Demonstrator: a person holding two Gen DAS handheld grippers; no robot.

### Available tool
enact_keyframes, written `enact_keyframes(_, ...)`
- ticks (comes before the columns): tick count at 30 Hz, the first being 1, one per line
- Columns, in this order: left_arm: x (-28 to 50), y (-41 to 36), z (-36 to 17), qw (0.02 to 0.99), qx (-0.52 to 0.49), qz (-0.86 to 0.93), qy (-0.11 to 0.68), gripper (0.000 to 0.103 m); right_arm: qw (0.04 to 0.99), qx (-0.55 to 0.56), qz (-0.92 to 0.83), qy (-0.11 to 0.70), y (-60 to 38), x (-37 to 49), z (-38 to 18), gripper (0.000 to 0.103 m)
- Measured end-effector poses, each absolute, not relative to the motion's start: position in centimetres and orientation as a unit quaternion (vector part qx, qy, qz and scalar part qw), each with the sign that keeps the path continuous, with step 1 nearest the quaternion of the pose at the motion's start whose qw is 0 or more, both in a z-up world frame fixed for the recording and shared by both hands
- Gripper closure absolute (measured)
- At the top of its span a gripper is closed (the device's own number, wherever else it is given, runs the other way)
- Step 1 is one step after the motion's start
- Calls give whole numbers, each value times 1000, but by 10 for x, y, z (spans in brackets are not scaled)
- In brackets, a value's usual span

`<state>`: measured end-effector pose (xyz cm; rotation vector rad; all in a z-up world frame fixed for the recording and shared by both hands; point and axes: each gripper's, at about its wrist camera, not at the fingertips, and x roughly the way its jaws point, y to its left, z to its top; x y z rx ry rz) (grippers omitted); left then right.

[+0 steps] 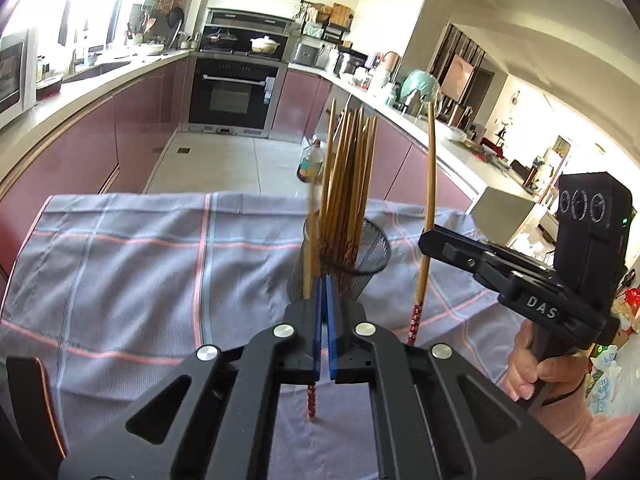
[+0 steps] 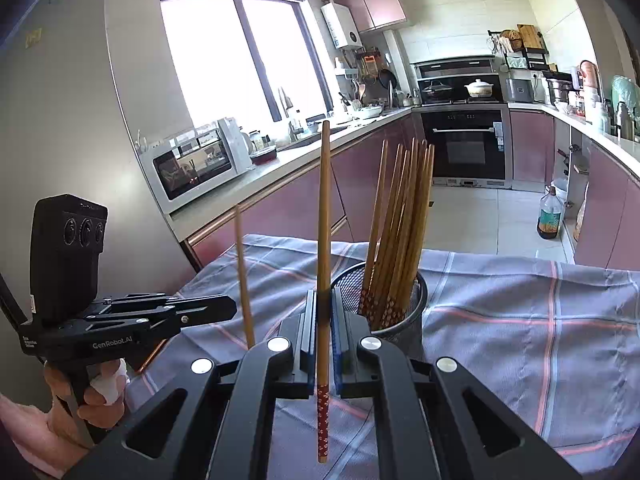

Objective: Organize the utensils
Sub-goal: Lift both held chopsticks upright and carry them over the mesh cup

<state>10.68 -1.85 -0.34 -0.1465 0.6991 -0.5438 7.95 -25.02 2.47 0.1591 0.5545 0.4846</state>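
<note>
A black mesh cup (image 1: 370,258) (image 2: 418,304) stands on a grey checked cloth (image 1: 140,260) (image 2: 520,320) and holds a bundle of several wooden chopsticks (image 1: 348,176) (image 2: 400,220), red patterned ends down. My left gripper (image 1: 324,282) (image 2: 234,306) is shut on a single chopstick (image 1: 307,276) (image 2: 244,272), held upright just in front of the cup. My right gripper (image 2: 323,294) (image 1: 425,240) is shut on another chopstick (image 2: 324,208) (image 1: 431,176), also upright, its red end hanging below the pads. Both held chopsticks are outside the cup.
Kitchen counters run along both sides, with an oven (image 1: 234,96) at the far end. An oil bottle (image 2: 551,216) stands on the floor beyond the cloth's far edge. A microwave (image 2: 192,164) sits on the left counter. A hand (image 1: 528,364) grips the right handle.
</note>
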Motion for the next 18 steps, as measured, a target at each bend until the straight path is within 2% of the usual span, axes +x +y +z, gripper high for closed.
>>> enact_keyframes(6, 111, -24, 27, 911, -66, -270, 304, 100, 934, 83, 233, 256, -256, 92, 38, 98)
enact_keyframes(10, 119, -29, 17, 909, -58, -258, 323, 99, 932, 82, 236, 261, -255, 93, 34, 98)
enact_keyframes(11, 122, -31, 9, 905, -52, -257, 335, 98, 931, 83, 237, 263, -255, 93, 32, 98)
enact_keyframes(12, 125, -34, 1, 900, -46, -258, 348, 89, 931, 84, 237, 266, -255, 93, 31, 98)
enact_keyframes(14, 136, -44, -22, 891, -33, -251, 378, 78, 929, 85, 235, 271, -256, 94, 28, 98)
enact_keyframes(18, 159, -63, -62, 877, -1, -220, 426, 78, 928, 89, 235, 274, -259, 94, 26, 98)
